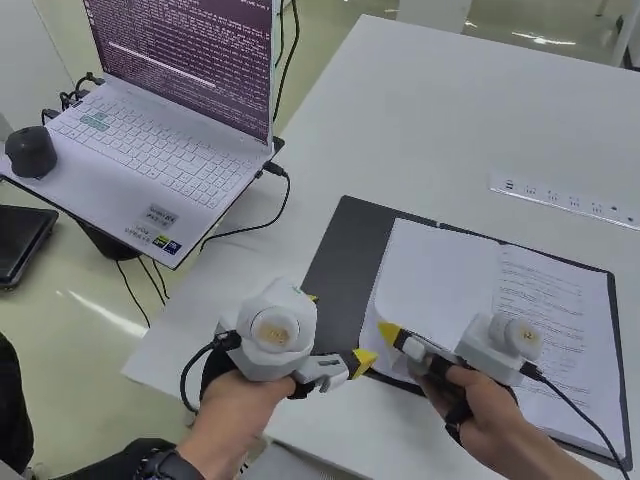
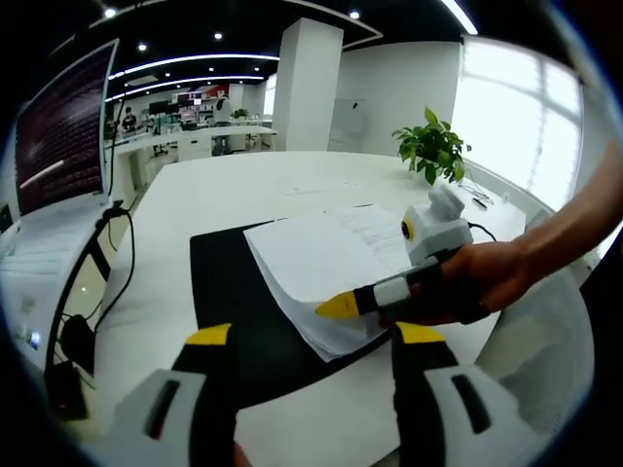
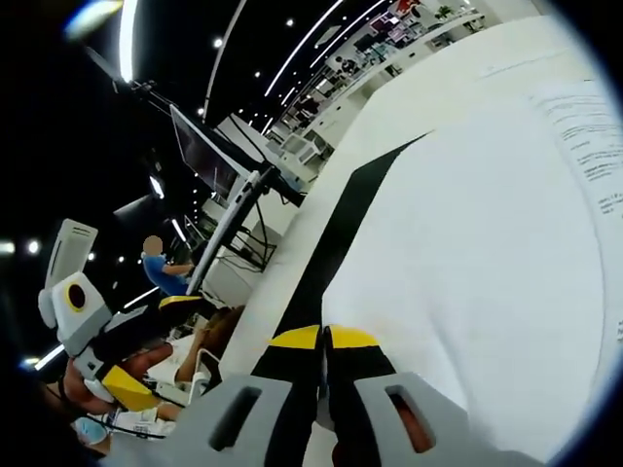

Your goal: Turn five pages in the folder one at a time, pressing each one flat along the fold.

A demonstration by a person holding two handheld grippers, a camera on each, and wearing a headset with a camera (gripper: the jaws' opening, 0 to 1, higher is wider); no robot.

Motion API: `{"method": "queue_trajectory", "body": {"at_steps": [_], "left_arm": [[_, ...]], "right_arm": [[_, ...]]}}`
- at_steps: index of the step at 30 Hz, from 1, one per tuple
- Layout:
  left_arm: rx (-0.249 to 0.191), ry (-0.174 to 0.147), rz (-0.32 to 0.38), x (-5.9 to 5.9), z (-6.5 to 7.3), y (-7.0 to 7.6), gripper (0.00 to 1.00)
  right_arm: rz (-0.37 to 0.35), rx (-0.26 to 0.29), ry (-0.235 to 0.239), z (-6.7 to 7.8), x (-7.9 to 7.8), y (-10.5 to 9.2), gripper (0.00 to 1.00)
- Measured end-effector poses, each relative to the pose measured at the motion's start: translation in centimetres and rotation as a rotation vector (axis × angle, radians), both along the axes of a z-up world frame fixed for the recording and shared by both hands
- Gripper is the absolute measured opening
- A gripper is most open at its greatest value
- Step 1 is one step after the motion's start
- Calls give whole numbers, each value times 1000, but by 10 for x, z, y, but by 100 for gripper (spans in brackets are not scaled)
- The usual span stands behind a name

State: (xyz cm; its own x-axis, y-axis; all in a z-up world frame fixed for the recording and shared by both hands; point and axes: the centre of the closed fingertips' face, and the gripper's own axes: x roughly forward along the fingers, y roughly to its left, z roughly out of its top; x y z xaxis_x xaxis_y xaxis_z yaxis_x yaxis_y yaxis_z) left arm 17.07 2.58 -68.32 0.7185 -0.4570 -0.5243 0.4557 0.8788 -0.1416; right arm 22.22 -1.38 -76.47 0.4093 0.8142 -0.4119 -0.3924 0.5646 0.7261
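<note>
While the black folder (image 1: 340,265) lies open on the white table (image 1: 430,110), down toward four o'clock in the head view, a blank-backed page (image 1: 440,280) sits over its middle, with printed sheets (image 1: 560,320) showing on its three o'clock side. At that page's seven o'clock corner the right gripper (image 3: 323,339) has its yellow tips pressed together (whether a sheet edge is caught between them, I cannot tell from here). Just off the folder's seven o'clock corner, the left gripper (image 2: 313,336) is held above the table with its jaws spread wide and nothing between them, pointing toward the other tool. Up at ten o'clock stands a white laptop (image 1: 150,150) with its screen lit, and a power strip (image 1: 565,197) lies at two o'clock
</note>
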Motion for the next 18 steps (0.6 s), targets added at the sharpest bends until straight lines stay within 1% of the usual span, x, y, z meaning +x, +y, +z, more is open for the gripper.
{"method": "queue_trajectory", "body": {"at_steps": [2,4,8,10,11,12,14,18], "left_arm": [[5,3,-2,0,-1,2,64],[5,6,3,0,-2,5,64],[6,8,8,-1,-4,9,64],[7,12,12,-1,-5,10,64],[6,14,14,-1,-6,11,64],[5,15,15,-1,-7,12,64],[4,21,18,-1,-9,13,64],[-10,40,20,0,-13,13,64]], "right_arm": [[-12,-2,18,-6,1,0,0],[-27,-27,45,-14,-1,-2,0],[-48,-36,64,-22,-3,-3,0],[-68,-31,74,-26,-2,-4,0],[-89,-25,91,-27,-1,-4,0],[-95,-25,93,-27,-1,-4,0],[-99,-28,87,-27,-1,-1,0],[-98,-4,107,-23,-1,2,5]]}}
